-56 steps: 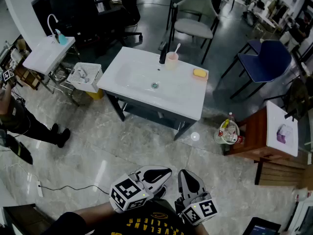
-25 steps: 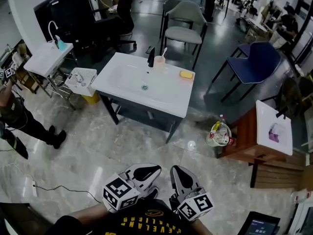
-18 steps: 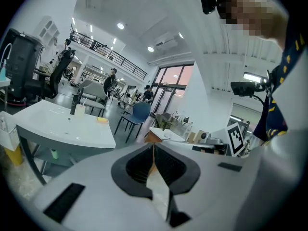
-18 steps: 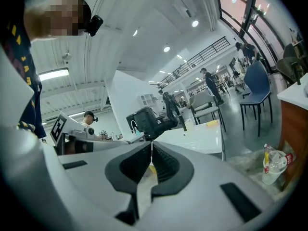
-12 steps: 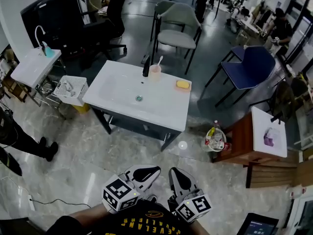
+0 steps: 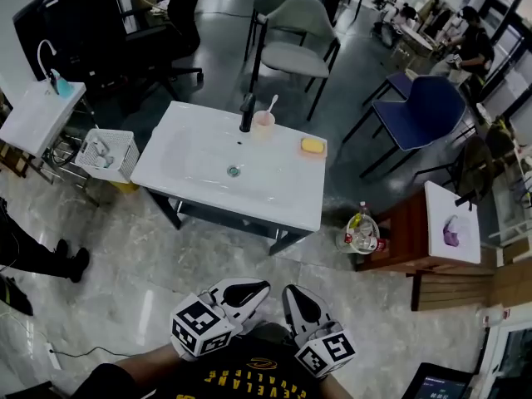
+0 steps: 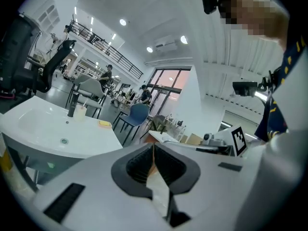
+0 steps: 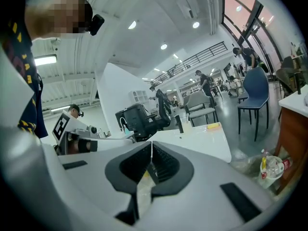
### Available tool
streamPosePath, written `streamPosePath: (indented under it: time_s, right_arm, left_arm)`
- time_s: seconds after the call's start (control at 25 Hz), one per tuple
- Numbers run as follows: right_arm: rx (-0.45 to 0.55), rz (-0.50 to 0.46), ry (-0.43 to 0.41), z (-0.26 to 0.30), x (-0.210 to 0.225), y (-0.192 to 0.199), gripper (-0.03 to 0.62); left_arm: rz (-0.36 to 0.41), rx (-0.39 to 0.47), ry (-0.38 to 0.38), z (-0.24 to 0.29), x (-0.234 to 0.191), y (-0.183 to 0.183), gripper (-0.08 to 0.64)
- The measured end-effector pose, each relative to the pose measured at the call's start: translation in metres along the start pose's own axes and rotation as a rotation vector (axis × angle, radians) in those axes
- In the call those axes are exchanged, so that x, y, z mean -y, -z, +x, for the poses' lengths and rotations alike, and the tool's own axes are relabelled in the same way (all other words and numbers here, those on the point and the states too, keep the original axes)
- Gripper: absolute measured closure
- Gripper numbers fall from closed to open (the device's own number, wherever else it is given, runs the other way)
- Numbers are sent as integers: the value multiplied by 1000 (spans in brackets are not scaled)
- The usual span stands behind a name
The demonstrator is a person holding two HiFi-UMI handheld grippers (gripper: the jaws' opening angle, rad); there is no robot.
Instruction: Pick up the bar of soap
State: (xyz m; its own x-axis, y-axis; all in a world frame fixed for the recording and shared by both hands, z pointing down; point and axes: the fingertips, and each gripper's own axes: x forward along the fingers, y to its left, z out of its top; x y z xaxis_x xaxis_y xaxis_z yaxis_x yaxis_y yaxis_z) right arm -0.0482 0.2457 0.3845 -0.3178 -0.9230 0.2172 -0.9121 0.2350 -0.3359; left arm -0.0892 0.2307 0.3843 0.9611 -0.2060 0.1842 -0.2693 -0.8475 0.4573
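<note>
A yellow bar of soap point(image 6: 312, 145) lies on the back right corner of a white washbasin stand point(image 6: 287, 198); it also shows small in the left gripper view as the soap point(image 7: 104, 123) and in the right gripper view as the soap point(image 8: 212, 125). Both grippers are held low, close to my body, well short of the stand. My left gripper point(image 6: 246, 289) is shut with nothing in it, its jaws meeting at the tips point(image 7: 153, 144). My right gripper point(image 6: 293, 293) is shut and empty too, jaws together point(image 8: 151, 143).
On the basin stand a black tap point(image 6: 247, 113) and a pink cup point(image 6: 265, 122) with a toothbrush. A white basket point(image 6: 104, 153) sits left of it, a second small sink point(image 6: 33, 115) further left. Chairs point(image 6: 299, 32) stand behind, a brown table point(image 6: 428, 231) and bottles point(image 6: 361, 232) at right.
The washbasin stand has come nearer and lower in the head view as I walked toward it. Both grippers stay shut, held close together at the bottom.
</note>
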Motion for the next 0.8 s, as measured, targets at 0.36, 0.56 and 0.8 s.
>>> streamPosePath:
  time_s: [0.36, 0.56, 0.8]
  right_arm:
    - [-37, 25, 8, 31, 8, 6, 574]
    - [-35, 30, -23, 51, 21, -2, 574]
    - [-37, 25, -80, 76, 52, -19, 574]
  left_arm:
    - [-37, -20, 15, 10, -29, -1, 543]
    - [-29, -19, -19, 20, -47, -13, 542]
    - [-21, -4, -69, 50, -69, -33, 543]
